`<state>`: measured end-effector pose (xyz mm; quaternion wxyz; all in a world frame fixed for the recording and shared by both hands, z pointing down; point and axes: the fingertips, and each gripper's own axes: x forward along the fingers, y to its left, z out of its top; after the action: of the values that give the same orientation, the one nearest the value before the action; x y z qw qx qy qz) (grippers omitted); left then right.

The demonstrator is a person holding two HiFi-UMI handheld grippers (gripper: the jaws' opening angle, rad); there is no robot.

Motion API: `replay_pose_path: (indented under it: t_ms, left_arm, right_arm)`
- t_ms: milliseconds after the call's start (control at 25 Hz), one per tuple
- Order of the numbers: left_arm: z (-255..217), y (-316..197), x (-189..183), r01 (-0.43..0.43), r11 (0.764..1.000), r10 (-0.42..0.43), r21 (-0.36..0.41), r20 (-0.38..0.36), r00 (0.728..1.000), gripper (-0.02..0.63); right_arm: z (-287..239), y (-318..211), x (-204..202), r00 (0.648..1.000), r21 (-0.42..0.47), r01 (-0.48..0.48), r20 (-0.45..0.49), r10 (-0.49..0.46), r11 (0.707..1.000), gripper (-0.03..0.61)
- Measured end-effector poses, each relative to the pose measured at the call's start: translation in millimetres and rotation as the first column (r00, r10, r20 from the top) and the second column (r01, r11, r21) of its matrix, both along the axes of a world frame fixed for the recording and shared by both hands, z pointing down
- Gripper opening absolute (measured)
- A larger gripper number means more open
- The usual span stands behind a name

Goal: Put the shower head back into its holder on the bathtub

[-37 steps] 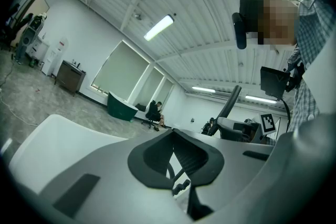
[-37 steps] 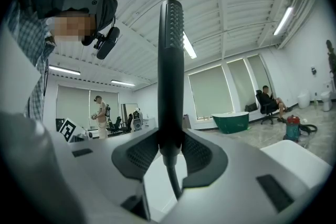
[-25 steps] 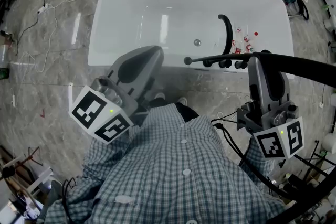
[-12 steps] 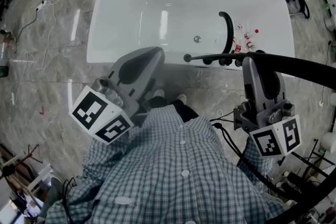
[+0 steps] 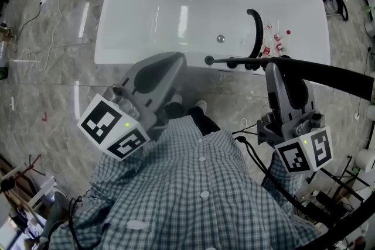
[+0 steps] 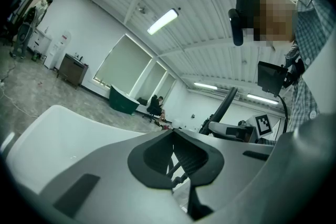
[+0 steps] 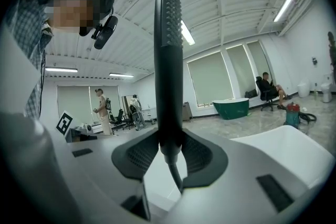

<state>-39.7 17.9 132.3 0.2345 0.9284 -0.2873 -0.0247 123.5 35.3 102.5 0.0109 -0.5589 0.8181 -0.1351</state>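
Edging forward since a second earlier, the right hand-held gripper [image 5: 280, 70] stayed clamped on the shower head [image 7: 168, 55]; the left hand-held gripper [image 5: 174, 61] was closed, empty. Aligning squarely over the fittings [image 5: 252, 65] on the bathtub [image 5: 146, 57] rim, just ahead, seemed wise.

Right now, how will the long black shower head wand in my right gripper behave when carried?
The long black shower head wand is probably stiff: it stands straight through the right gripper. Its thick part sticks out one side, so it may lever in the jaws. Its smooth round shaft could slip.
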Motion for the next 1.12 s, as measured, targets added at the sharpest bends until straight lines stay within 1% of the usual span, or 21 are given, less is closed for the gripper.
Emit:
replay_pose_path:
  t_ms: [600,800,1120]
  left_arm:
    - [19.1,-2.6,2.7,-0.014,1.0,0.015,-0.02,0.02,1.0,0.009]
    - [27.6,3.8,2.8,-0.036,0.999,0.037,-0.033,0.033,0.999,0.009]
    - [36.0,9.6,4.3,-0.041,0.998,0.043,-0.042,0.051,0.998,0.009]
  right_arm:
    - [30.3,-7.3,-4.8,1.0,-0.065,0.006,0.014,-0.006,0.998,0.132]
    - [41.9,-7.1,-7.9,1.0,-0.088,0.009,0.014,-0.008,0.996,0.132]
    - [56.8,-7.5,-6.7,1.0,-0.109,0.01,0.022,-0.008,0.994,0.132]
